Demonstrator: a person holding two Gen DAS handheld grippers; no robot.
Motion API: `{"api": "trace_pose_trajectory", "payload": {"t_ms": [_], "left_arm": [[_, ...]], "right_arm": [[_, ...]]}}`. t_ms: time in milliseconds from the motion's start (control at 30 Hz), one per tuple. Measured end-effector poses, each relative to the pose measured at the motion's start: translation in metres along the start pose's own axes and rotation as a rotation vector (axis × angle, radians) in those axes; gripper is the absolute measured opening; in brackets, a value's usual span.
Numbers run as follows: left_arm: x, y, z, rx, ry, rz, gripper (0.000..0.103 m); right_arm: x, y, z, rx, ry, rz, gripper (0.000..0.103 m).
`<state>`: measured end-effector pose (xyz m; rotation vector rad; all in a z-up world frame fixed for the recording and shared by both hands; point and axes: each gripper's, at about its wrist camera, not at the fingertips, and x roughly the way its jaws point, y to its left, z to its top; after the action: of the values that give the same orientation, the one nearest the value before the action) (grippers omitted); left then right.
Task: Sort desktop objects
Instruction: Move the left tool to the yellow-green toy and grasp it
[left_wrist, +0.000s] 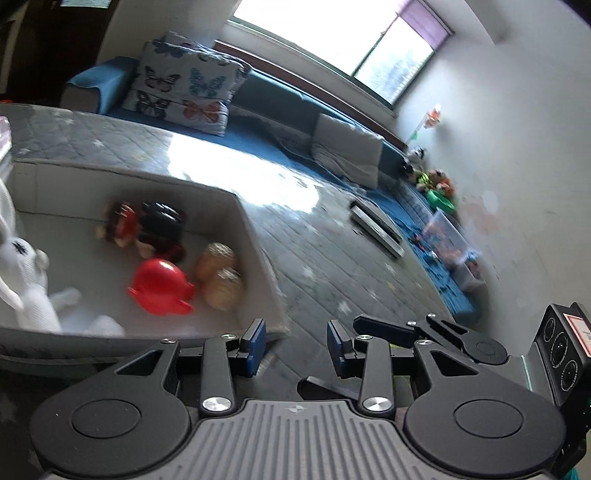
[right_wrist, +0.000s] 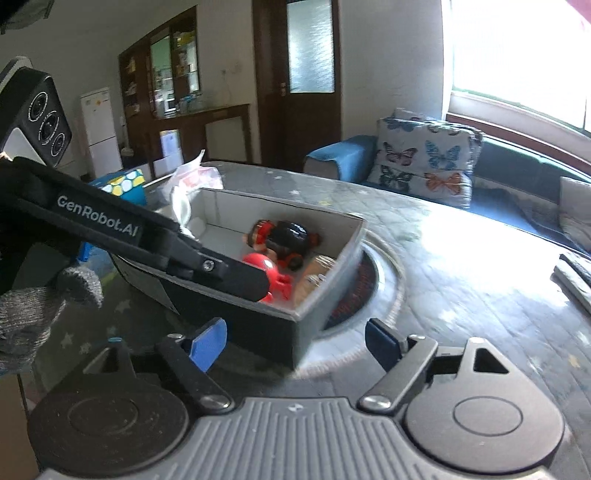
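Observation:
A grey open box (left_wrist: 258, 254) stands on the star-patterned table cover. Inside lie a red toy (left_wrist: 160, 286), a black-and-red toy car (left_wrist: 159, 225), two tan round pieces (left_wrist: 219, 275) and a white plush rabbit (left_wrist: 26, 280). My left gripper (left_wrist: 296, 343) is open with nothing between its blue pads, just past the box's near right corner. In the right wrist view the box (right_wrist: 240, 317) sits directly ahead. My right gripper (right_wrist: 295, 341) is open wide, its pads apart from the box's near corner. The left gripper's finger (right_wrist: 236, 275) reaches over the box from the left.
A flat grey device (left_wrist: 376, 229) lies further out on the table (left_wrist: 325, 266). Behind are a blue sofa with a butterfly cushion (left_wrist: 184, 88) and toys by the wall. A dotted blue box (right_wrist: 123, 186) and a plastic bag (right_wrist: 195, 177) sit behind the grey box. A gloved hand (right_wrist: 37, 306) shows at left.

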<state>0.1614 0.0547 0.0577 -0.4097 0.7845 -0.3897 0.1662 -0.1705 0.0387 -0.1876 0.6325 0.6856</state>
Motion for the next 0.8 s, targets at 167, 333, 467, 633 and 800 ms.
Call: {"api": "trace_pose_trajectory", "payload": {"t_ms": [167, 333, 467, 633, 800], "left_arm": [[0.017, -0.024, -0.015, 0.042, 0.041, -0.028, 0.038], [0.037, -0.043, -0.023, 0.07, 0.077, -0.059, 0.038], [0.054, -0.056, -0.024, 0.071, 0.098, -0.084, 0.038], [0.072, -0.071, -0.024, 0.082, 0.124, -0.098, 0.038], [0.09, -0.08, -0.019, 0.072, 0.145, -0.121, 0.038]], "right_arm": [[-0.021, -0.016, -0.026, 0.061, -0.008, -0.052, 0.086], [-0.039, -0.04, -0.052, 0.107, -0.004, -0.136, 0.086], [-0.05, -0.058, -0.064, 0.137, -0.014, -0.194, 0.086], [-0.048, -0.08, -0.072, 0.172, -0.009, -0.232, 0.086], [-0.035, -0.098, -0.082, 0.202, 0.013, -0.226, 0.086]]}}
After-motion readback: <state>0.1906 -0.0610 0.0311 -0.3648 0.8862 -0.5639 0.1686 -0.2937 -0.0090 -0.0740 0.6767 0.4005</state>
